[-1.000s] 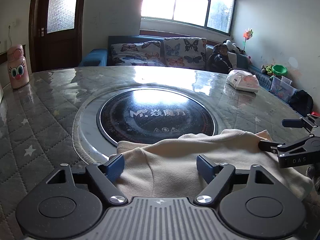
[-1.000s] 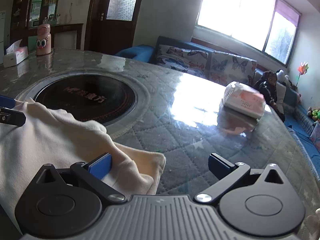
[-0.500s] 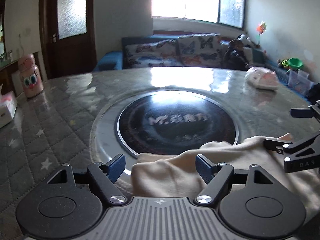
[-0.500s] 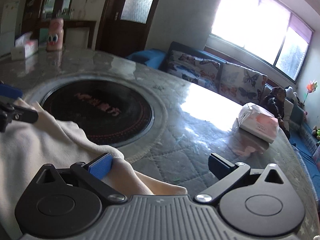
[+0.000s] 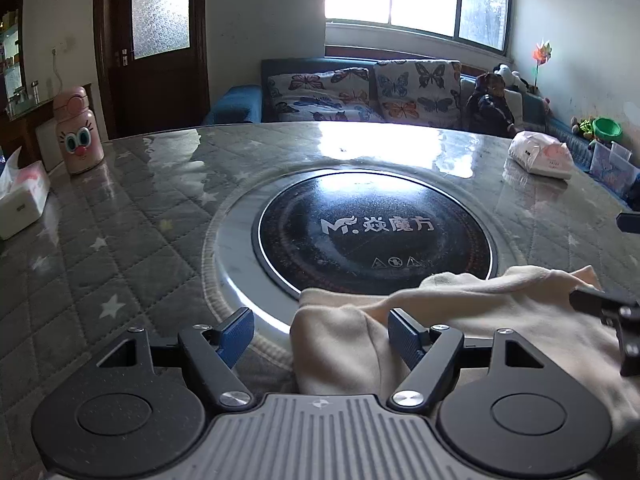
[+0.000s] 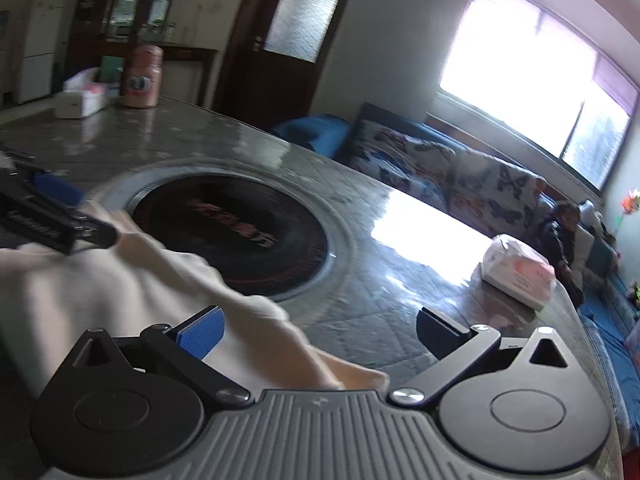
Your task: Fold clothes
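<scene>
Pulling back | cream garment (image 5: 460, 332) had slid toward the near table (image 5: 120, 248) edge, uncovering more of the black cooktop (image 5: 372, 232) | left tool (image 5: 320, 336) and right tool (image 6: 320, 330) both gaped wide, gripping nothing | fold stage unclear.

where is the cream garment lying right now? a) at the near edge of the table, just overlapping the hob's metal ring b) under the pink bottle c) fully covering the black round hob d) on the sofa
A: the cream garment lies at the near table edge, its far fold reaching only the metal ring of the mostly uncovered black hob.
</scene>
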`<state>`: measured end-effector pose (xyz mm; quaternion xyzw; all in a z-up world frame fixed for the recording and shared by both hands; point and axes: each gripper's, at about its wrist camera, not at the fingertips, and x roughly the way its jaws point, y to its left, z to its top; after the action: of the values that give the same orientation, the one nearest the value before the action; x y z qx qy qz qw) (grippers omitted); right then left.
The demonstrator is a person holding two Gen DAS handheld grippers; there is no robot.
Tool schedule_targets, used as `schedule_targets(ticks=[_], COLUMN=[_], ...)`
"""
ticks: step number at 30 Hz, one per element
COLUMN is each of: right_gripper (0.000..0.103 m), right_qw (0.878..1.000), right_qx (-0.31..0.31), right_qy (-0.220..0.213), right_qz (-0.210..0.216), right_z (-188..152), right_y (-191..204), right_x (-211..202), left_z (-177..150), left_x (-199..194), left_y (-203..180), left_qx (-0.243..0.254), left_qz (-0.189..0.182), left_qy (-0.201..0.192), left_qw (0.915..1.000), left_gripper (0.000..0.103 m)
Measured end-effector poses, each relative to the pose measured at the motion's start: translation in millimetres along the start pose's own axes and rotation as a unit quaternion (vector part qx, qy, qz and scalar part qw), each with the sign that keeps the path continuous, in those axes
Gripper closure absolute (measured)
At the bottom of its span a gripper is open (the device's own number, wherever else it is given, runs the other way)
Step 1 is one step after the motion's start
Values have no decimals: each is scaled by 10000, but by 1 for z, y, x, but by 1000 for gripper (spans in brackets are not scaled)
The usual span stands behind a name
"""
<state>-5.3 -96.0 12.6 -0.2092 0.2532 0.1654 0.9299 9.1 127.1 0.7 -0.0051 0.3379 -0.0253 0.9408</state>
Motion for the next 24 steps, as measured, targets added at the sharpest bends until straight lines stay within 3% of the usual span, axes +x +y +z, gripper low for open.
schedule_targets(ticks=[12,24], right_gripper=[0,0], right_qw=[9980,9958], right_qx=[-566,-765], right_qy=[-261,-490], right_qz=[131,101], right_z=[-18,-27], right_y=[50,74], right_x=[-24,-38], left_z=[-41,-53], left_x=[-42,-52], left_y=[3,12], left_qx=[216,163], left_qz=[-28,44], left_qy=[-154,-255], left_qw=[9996,9995], left_gripper=[26,24])
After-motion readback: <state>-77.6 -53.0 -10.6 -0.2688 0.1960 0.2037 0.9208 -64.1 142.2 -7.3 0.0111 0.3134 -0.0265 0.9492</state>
